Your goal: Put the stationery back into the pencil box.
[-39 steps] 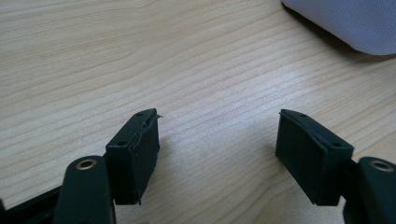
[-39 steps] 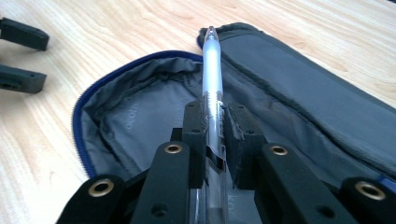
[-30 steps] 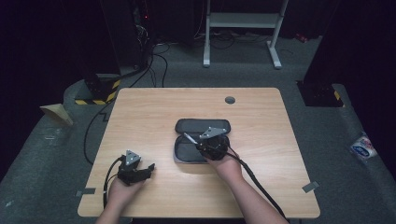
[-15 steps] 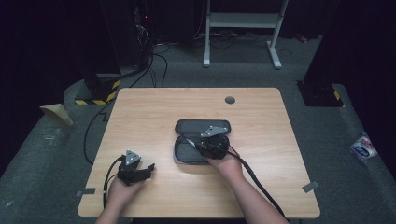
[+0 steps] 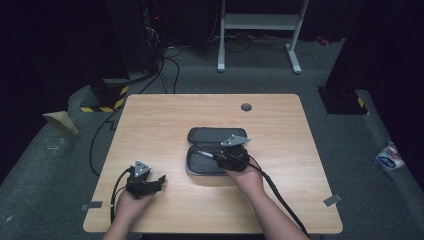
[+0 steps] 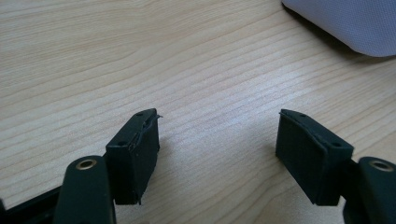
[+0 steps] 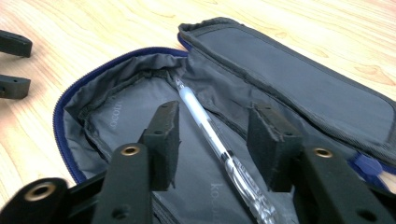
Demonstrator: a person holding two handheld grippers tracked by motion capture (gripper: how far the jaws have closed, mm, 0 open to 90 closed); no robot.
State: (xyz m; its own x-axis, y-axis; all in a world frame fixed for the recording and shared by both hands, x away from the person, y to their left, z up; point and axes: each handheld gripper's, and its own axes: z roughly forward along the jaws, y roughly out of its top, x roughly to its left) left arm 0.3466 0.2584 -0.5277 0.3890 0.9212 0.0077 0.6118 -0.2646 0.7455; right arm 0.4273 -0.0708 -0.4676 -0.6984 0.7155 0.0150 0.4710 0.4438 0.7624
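An open dark pencil case (image 5: 212, 135) with grey lining and a blue zip lies mid-table. A clear pen (image 7: 201, 116) rests inside the case (image 7: 303, 84), running lengthwise. My right gripper (image 7: 217, 112) hovers low over the case's near half (image 5: 217, 156). Its jaws have just been opening, and they now stand either side of the pen without touching it. My left gripper (image 5: 159, 181) rests on the wood at the front left. It is open with nothing but bare table between its pads (image 6: 217, 126).
The wooden table (image 5: 165, 115) has a round cable hole (image 5: 246, 107) at the back. The left gripper's jaws (image 7: 14, 60) appear beyond the case's zip end. Cables, a white frame and a dark floor surround the table.
My right gripper has shifted only slightly over the open case. The left hand and its gripper have kept still.
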